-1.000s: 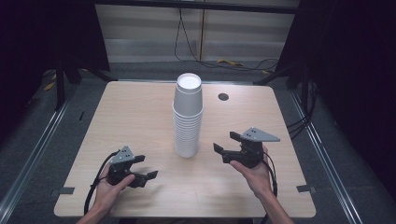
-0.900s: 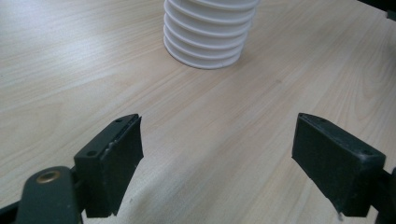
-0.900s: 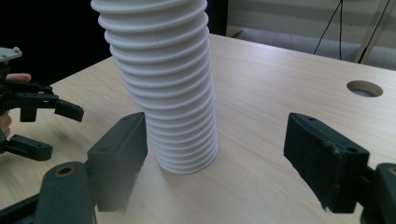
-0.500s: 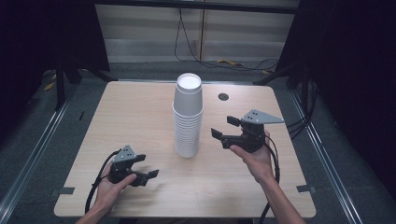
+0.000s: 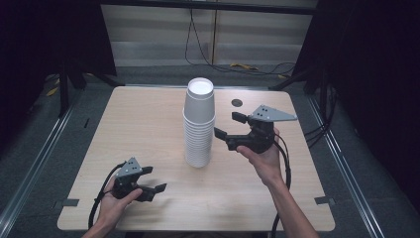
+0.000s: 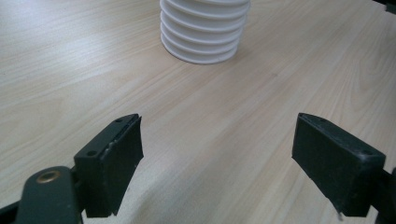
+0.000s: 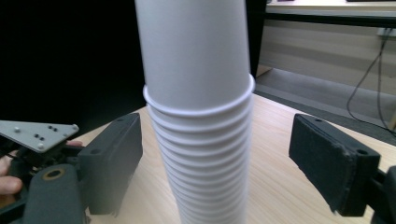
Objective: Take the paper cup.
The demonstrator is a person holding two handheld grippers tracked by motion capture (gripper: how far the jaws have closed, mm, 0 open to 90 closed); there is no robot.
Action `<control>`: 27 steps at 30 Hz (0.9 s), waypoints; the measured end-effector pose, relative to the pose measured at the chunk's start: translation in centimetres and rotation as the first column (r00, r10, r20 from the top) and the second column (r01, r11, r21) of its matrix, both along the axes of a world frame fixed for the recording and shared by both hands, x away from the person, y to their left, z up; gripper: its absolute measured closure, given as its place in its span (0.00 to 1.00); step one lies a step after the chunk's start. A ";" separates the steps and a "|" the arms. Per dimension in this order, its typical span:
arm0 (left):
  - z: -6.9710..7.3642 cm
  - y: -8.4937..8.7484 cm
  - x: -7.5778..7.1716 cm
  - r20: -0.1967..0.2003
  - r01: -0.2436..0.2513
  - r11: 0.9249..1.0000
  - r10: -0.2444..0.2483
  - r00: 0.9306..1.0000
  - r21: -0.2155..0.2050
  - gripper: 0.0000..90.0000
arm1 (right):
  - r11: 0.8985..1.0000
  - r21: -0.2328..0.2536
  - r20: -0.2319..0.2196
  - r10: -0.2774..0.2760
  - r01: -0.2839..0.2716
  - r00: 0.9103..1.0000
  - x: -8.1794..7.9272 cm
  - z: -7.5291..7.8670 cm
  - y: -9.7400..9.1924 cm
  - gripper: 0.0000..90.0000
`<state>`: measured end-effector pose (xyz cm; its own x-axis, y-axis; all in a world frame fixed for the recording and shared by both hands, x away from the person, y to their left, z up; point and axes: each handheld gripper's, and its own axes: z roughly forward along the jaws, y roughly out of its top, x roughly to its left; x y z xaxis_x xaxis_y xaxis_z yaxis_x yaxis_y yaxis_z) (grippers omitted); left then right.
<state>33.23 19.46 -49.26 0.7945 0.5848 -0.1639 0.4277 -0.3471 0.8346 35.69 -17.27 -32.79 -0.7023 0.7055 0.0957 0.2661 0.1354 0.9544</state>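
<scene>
1. Right gripper view puts the stack of white paper cups [image 7: 198, 116] directly between the two black jaws of the right gripper [image 5: 229, 125]. The jaws stand wide apart, one on each side, and neither pad touches the paper.
2. The stack stands upright near the middle of the wooden table [image 5: 148, 124]. Its top cup [image 5: 199, 96] sits higher than the others, so most of its wall is free above the rim below it.
3. The left gripper [image 5: 155, 179] rests low at the near left part of the table, well apart from the stack. Its jaws are also apart, with nothing between them.
4. I judge that the step in hand is the approach: the right gripper is held at the height of the upper rims, ready to take the top cup.
5. The next move calls for closing gently on the wall of the top cup only, above the second rim, and then lifting straight up.
6. If the lower cups come up with it, the left gripper probably has to hold the lower part of the stack.
</scene>
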 end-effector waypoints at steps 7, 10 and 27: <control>0.1 0.1 -0.1 0.001 0.004 1.000 -0.004 1.000 -0.006 0.18 | 0.998 -0.005 0.002 0.059 -0.059 0.998 0.4 1.2 1.3 0.20; 0.1 0.2 0.0 0.005 0.002 1.000 -0.002 1.000 -0.003 0.18 | 0.997 -0.011 0.010 0.077 -0.077 0.997 0.8 2.0 1.8 0.19; 0.1 0.3 -0.2 0.011 -0.001 1.000 0.001 1.000 -0.001 0.18 | 0.992 -0.043 -0.012 0.114 -0.115 0.993 4.1 4.7 4.1 0.16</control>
